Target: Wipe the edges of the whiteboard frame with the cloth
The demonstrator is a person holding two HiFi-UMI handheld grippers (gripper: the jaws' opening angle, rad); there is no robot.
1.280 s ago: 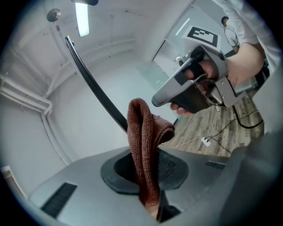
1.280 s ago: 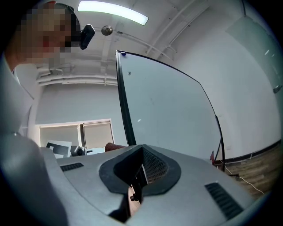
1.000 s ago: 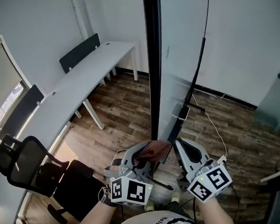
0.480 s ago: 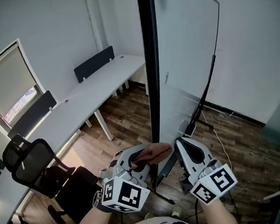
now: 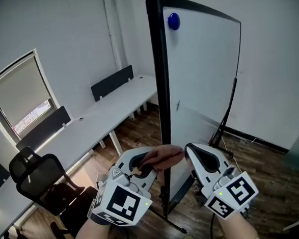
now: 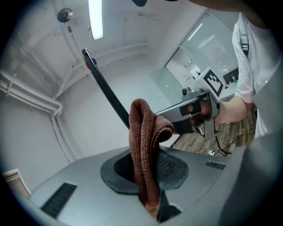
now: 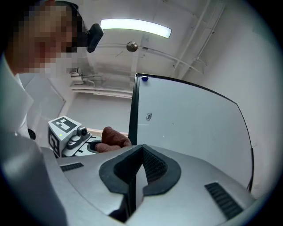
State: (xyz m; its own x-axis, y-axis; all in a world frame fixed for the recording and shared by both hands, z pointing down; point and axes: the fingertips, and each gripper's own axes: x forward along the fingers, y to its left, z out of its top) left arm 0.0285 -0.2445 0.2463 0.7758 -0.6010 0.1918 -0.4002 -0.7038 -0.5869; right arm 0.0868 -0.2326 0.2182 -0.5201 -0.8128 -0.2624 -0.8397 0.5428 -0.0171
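Note:
A tall whiteboard (image 5: 203,87) on a stand has a black frame edge (image 5: 160,90) facing me. My left gripper (image 5: 142,165) is shut on a brown cloth (image 5: 162,159), which reaches to the frame's left side. In the left gripper view the cloth (image 6: 146,150) hangs folded between the jaws, with the black frame (image 6: 110,97) behind it. My right gripper (image 5: 201,159) is shut with nothing in it, just right of the frame. The right gripper view shows the board (image 7: 190,119), its frame (image 7: 132,110) and the cloth (image 7: 114,139).
A blue magnet (image 5: 173,21) sits near the board's top. A long white desk (image 5: 88,126) with dark screens runs along the left wall. A black office chair (image 5: 41,175) stands at lower left. The stand's legs (image 5: 226,121) and cables lie on the wooden floor.
My head view has tilted upward, so the board's top and the blue magnet now show. Both grippers stay at the frame edge, with the cloth held in the left.

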